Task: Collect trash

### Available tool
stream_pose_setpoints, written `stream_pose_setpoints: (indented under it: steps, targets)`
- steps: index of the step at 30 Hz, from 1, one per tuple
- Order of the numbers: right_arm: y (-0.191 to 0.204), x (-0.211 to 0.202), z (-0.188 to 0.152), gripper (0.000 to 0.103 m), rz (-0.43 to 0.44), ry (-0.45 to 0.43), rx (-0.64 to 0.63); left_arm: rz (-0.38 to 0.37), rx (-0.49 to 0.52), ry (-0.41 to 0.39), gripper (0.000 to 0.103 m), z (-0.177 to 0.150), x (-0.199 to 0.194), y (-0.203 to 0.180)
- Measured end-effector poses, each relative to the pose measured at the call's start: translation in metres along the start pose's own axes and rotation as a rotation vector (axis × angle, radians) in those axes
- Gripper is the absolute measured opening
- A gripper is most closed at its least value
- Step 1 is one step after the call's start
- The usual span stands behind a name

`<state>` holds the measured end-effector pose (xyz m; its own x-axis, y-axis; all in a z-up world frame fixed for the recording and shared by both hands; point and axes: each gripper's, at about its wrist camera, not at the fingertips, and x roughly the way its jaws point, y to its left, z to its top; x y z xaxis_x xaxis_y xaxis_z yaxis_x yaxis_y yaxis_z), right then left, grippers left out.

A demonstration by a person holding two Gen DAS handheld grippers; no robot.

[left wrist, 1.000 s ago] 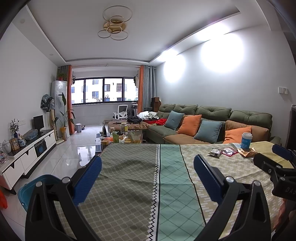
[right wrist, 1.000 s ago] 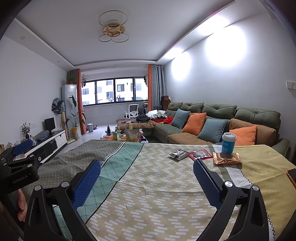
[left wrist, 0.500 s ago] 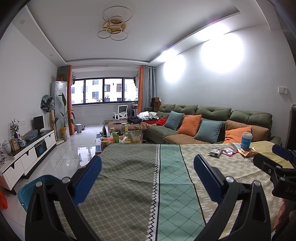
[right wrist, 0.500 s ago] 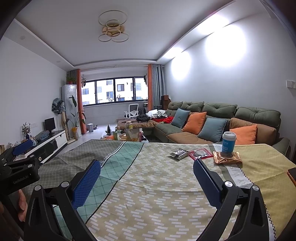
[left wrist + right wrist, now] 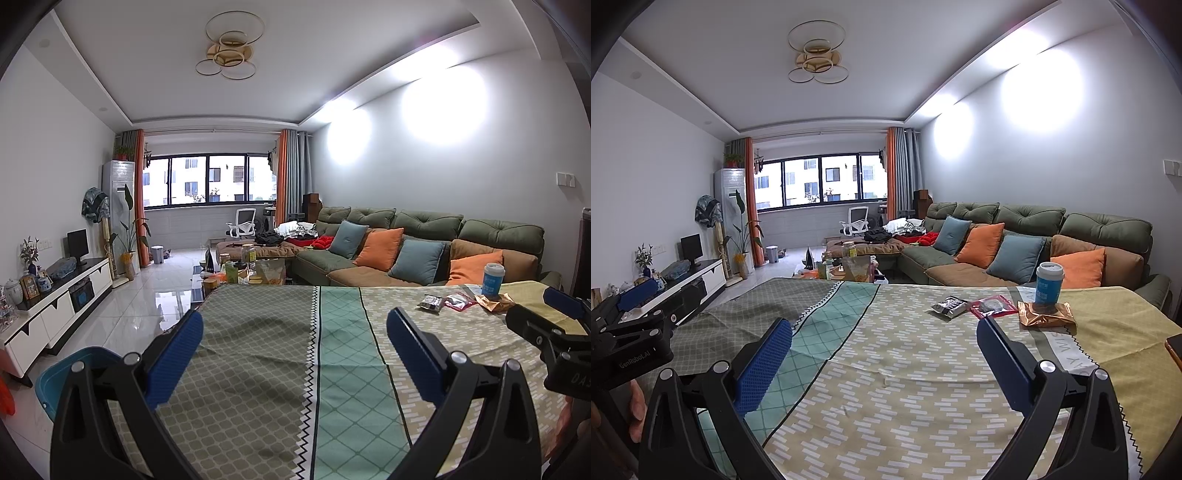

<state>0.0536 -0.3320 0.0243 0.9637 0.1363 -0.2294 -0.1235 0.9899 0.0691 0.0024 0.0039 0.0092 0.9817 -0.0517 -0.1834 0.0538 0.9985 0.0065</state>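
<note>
Trash lies at the far right of the table: a dark silver wrapper (image 5: 948, 306), a red packet (image 5: 993, 306), a crumpled gold wrapper (image 5: 1046, 314) and a blue paper cup (image 5: 1049, 283) standing behind it. They also show small in the left wrist view, the dark silver wrapper (image 5: 430, 303) and the cup (image 5: 493, 280) among them. My right gripper (image 5: 884, 345) is open and empty, well short of the wrappers. My left gripper (image 5: 294, 339) is open and empty over the green part of the cloth.
A patterned tablecloth (image 5: 886, 369) covers the table. A blue bin (image 5: 62, 373) stands on the floor by the table's left edge. A green sofa (image 5: 1034, 236) with cushions lies behind the table. A cluttered coffee table (image 5: 243, 271) and a TV cabinet (image 5: 55, 306) stand beyond.
</note>
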Motion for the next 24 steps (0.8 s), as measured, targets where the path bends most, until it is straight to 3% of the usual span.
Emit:
stream_pose_setpoints:
  steps: [24]
  targets:
    - [0.0015,0.0001,0.0012,0.100,0.001,0.001,-0.002,0.008,0.001,0.000,0.100,0.0002,0.0039,0.0011]
